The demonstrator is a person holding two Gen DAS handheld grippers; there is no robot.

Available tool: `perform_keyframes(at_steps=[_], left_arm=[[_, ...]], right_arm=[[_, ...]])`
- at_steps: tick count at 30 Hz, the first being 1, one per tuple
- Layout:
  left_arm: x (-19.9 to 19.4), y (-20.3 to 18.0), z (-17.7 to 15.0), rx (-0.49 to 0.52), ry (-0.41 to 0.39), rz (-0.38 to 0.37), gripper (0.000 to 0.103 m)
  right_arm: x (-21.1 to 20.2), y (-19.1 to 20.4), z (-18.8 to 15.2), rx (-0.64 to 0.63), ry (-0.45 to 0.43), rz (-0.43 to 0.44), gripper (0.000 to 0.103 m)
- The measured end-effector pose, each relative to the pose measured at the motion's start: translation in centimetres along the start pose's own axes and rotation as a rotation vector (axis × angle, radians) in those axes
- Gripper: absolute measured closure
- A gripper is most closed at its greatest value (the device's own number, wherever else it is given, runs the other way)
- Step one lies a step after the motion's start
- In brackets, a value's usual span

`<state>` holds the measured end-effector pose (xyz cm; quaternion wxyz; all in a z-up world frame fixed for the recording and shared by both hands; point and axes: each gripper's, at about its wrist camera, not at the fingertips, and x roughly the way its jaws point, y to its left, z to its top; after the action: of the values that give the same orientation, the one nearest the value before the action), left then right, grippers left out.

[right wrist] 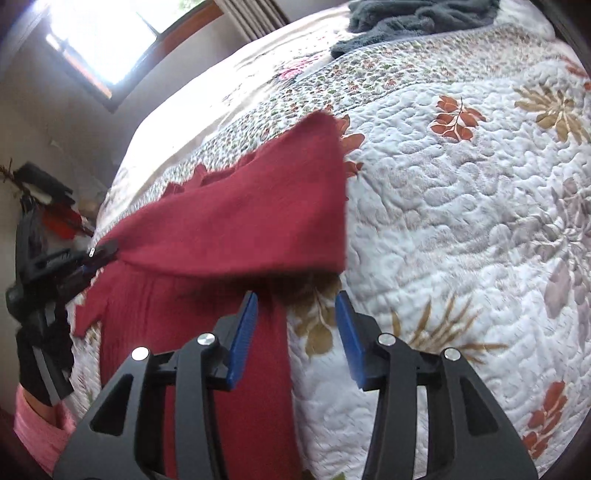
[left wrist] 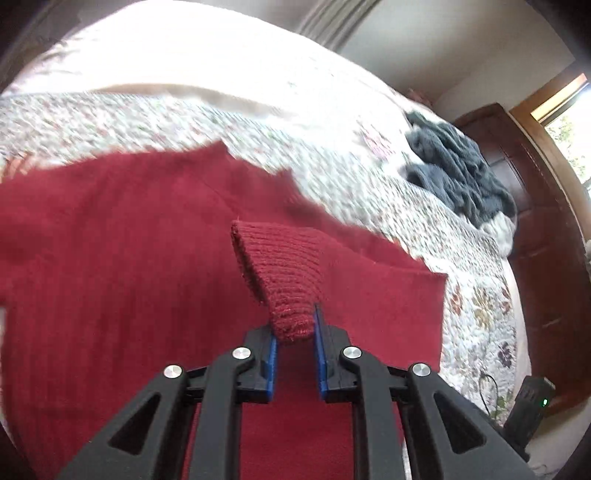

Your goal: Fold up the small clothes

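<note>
A red knit sweater [left wrist: 122, 251] lies spread on the floral quilt [left wrist: 332, 155]. My left gripper [left wrist: 295, 328] is shut on its ribbed cuff [left wrist: 280, 266], which stands up between the blue pads. In the right wrist view the same sweater [right wrist: 236, 225] has a sleeve lifted and pulled across the body, and the left gripper [right wrist: 98, 258] holds its end at the far left. My right gripper [right wrist: 295, 321] is open just above the sweater's edge and the quilt [right wrist: 461, 221], with nothing between its fingers.
A dark grey fleece garment [left wrist: 458, 170] lies bunched at the bed's far side, also seen in the right wrist view as a grey fleece garment [right wrist: 417, 18]. A dark wooden cabinet [left wrist: 532, 229] stands beyond the bed. A pink sleeve [right wrist: 40, 424] shows at the lower left.
</note>
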<state>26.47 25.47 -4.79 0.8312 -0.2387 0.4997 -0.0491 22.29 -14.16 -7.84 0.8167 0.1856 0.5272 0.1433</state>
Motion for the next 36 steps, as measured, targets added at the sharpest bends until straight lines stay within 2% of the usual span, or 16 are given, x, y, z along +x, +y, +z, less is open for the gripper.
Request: perform_keyframes(at_steps=[3, 9, 11, 16, 18, 20, 22, 24, 26, 28, 31, 33, 36], left_arm=[[-1.3, 2.4, 1.0, -0.013, -0.029, 0.038, 0.087], [-2.3, 6.8, 1.8, -0.038, -0.055, 0.116, 0.087], [-1.8, 8.1, 1.9, -0.048, -0.04, 0.126, 0.087], [0.5, 10.3, 1.2, -0.039, 0.014, 0.186, 0.087], [1.5, 11.1, 0.7, -0.036, 0.043, 0.215, 0.085], [2.5, 12.1, 0.3, -0.046, 0.071, 0.234, 0.082], [2.7, 12.9, -0.1, -0.051, 0.077, 0.238, 0.074], [2.1, 13.0, 0.0, -0.051, 0.076, 0.235, 0.072], [0.6, 12.9, 0.4, -0.049, 0.046, 0.27, 0.07], [-1.1, 12.1, 0.9, -0.024, -0.007, 0.265, 0.07], [-2.4, 9.6, 1.6, 0.039, -0.041, 0.24, 0.067], [-1.8, 8.2, 1.8, 0.063, -0.025, 0.201, 0.064], [0.1, 7.1, 1.5, 0.065, 0.018, 0.182, 0.063]], right_arm=[[1.2, 0.0, 1.3, 0.04, 0.019, 0.027, 0.059], [4.5, 1.7, 3.3, 0.038, 0.069, 0.04, 0.059], [5.7, 2.4, 3.8, 0.024, 0.091, 0.042, 0.059], [8.7, 2.9, 3.5, -0.009, 0.148, -0.067, 0.063], [9.2, 2.5, 3.3, -0.003, 0.156, -0.079, 0.064], [9.4, 2.3, 3.1, -0.003, 0.157, -0.08, 0.064], [9.5, 2.3, 3.0, -0.012, 0.158, -0.083, 0.064], [9.7, 2.7, 3.3, -0.018, 0.165, -0.088, 0.064], [9.4, 3.3, 3.5, -0.025, 0.174, -0.1, 0.063], [7.5, 4.3, 4.0, -0.037, 0.132, -0.122, 0.06], [5.3, 5.9, 5.1, -0.064, 0.076, -0.073, 0.06], [5.0, 7.7, 5.4, -0.101, 0.083, -0.054, 0.058], [6.9, 10.4, 4.9, -0.164, 0.144, -0.042, 0.058]])
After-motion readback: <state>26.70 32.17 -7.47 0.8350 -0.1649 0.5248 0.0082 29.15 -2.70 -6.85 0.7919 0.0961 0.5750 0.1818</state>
